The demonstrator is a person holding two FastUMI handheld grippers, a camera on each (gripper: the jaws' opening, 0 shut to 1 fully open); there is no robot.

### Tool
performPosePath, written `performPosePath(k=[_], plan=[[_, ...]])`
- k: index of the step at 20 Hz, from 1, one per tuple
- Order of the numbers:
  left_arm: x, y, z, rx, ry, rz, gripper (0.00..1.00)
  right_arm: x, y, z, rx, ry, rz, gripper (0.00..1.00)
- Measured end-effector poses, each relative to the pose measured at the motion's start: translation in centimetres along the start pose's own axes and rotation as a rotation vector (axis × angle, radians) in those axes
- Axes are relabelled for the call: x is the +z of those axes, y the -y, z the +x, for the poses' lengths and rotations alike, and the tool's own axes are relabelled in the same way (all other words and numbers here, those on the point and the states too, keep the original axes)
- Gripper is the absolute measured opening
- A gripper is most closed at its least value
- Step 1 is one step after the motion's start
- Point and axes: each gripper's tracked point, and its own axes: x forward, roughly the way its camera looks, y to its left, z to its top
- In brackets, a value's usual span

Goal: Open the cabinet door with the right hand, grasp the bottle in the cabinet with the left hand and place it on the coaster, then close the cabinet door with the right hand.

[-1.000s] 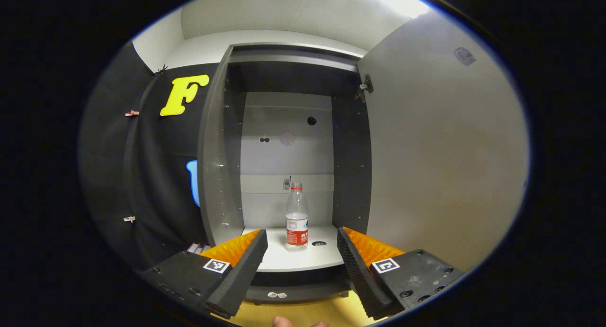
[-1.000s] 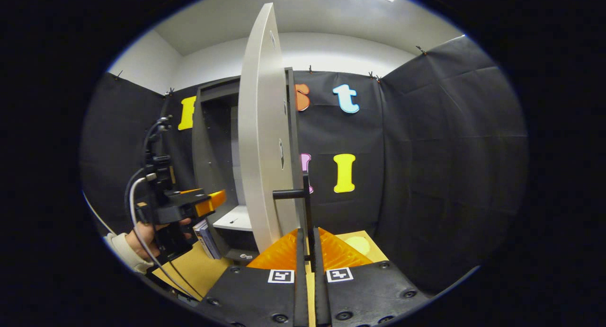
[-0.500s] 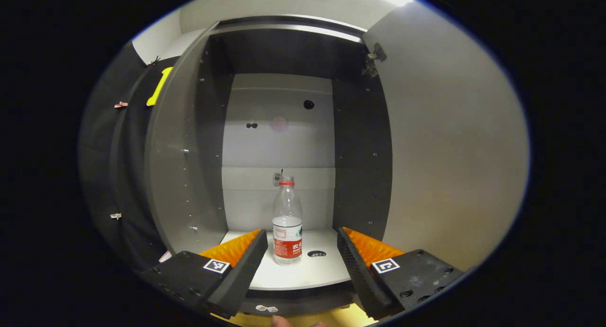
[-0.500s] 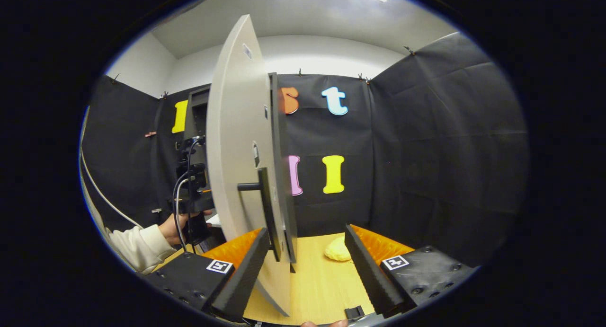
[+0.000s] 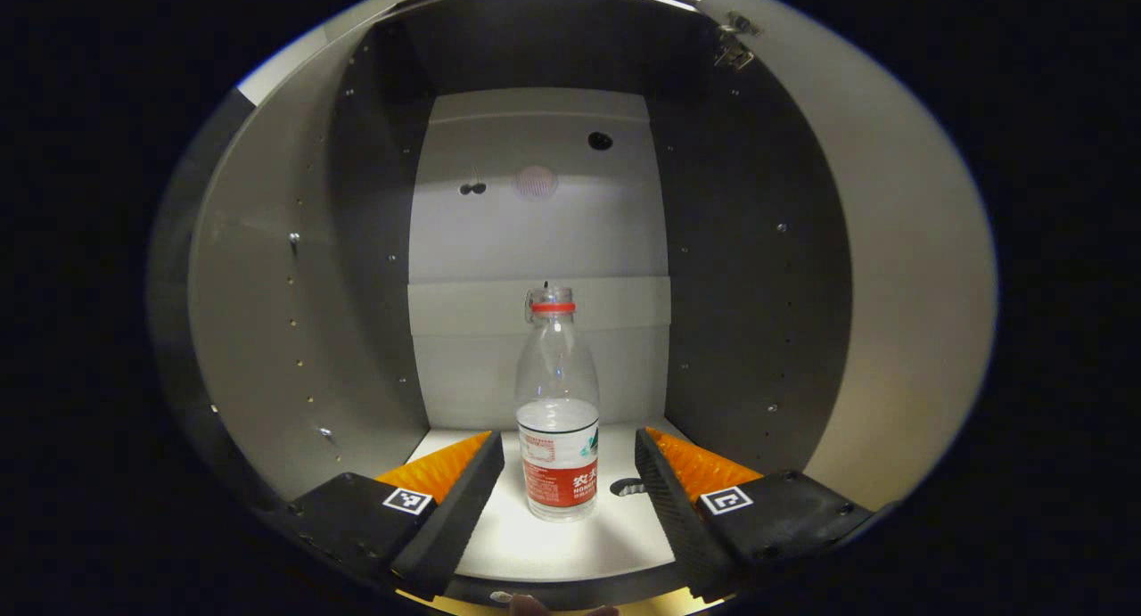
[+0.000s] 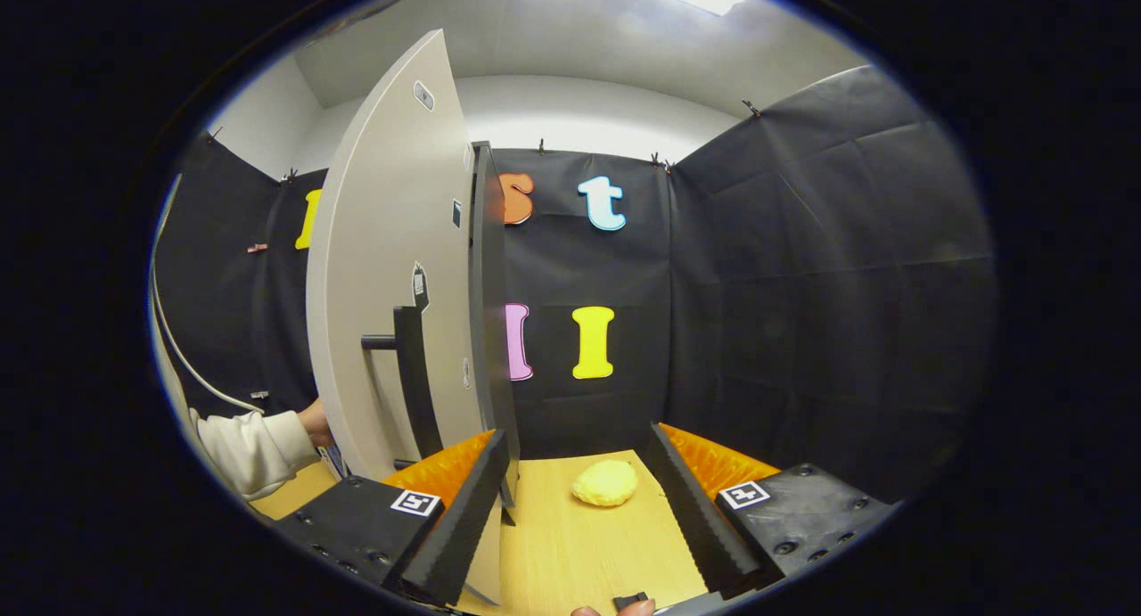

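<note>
Inside the cabinet (image 5: 267, 331), a clear red-labelled bottle (image 5: 557, 420) stands upright; both grippers' fingers (image 5: 472, 482) spread wide.

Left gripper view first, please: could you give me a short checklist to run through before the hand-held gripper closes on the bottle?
1. Cabinet door swung open: ok.
2. Water bottle upright on the cabinet shelf: ok.
3. Left hand-held gripper open, fingers either side of the bottle: ok.
4. Fingers far enough forward to pinch the bottle: cannot tell.
5. Right hand-held gripper open and off the door handle: ok.
6. Yellow coaster on the wooden table free to take the bottle: ok.
</note>
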Motion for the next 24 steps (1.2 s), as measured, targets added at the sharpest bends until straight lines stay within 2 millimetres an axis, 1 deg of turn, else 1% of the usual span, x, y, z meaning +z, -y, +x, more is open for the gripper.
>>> performPosePath(k=[3,4,7,10,11,12,13,16,19,21,24], plan=[[-0.4,-0.5,2.3,0.035,-0.004,-0.014,0.94,-0.2,0.2,0.1,-0.003,-0.008,-0.005,0.97],[-0.5,-0.5,3.0,0.036,-0.003,-0.008,0.94,-0.3,0.3,0.1,-0.005,-0.012,-0.005,0.97],[-0.4,-1.2,5.4,0.065,-0.003,0.036,0.93,-0.5,0.8,0.1,-0.022,-0.026,-0.001,0.97],[-0.7,-0.6,6.9,0.047,-0.011,0.039,0.93,-0.6,1.2,0.2,-0.044,-0.038,0.010,0.97],[-0.7,-0.8,7.1,0.053,-0.016,0.043,0.91,-0.6,1.4,0.3,-0.049,-0.034,0.014,0.97],[-0.8,-0.8,7.6,0.050,-0.010,0.048,0.76,-0.5,1.5,0.4,-0.052,-0.030,0.018,0.97],[-0.7,-0.6,7.4,0.047,-0.010,0.054,0.76,-0.4,1.5,0.5,-0.055,-0.029,0.021,0.97],[0.0,-0.4,5.8,0.034,-0.001,0.050,0.75,-0.4,1.3,0.6,-0.052,-0.029,0.029,0.98],[1.4,-0.9,2.9,0.025,0.023,0.024,0.75,-0.2,1.3,0.7,-0.046,-0.022,0.021,0.98],[2.3,-1.5,0.5,0.014,0.042,0.009,0.75,-0.3,1.3,0.8,-0.044,-0.023,0.016,0.97],[3.8,-2.9,-3.7,0.005,0.078,-0.006,0.75,-0.5,1.5,0.5,-0.067,-0.032,0.021,0.98]])
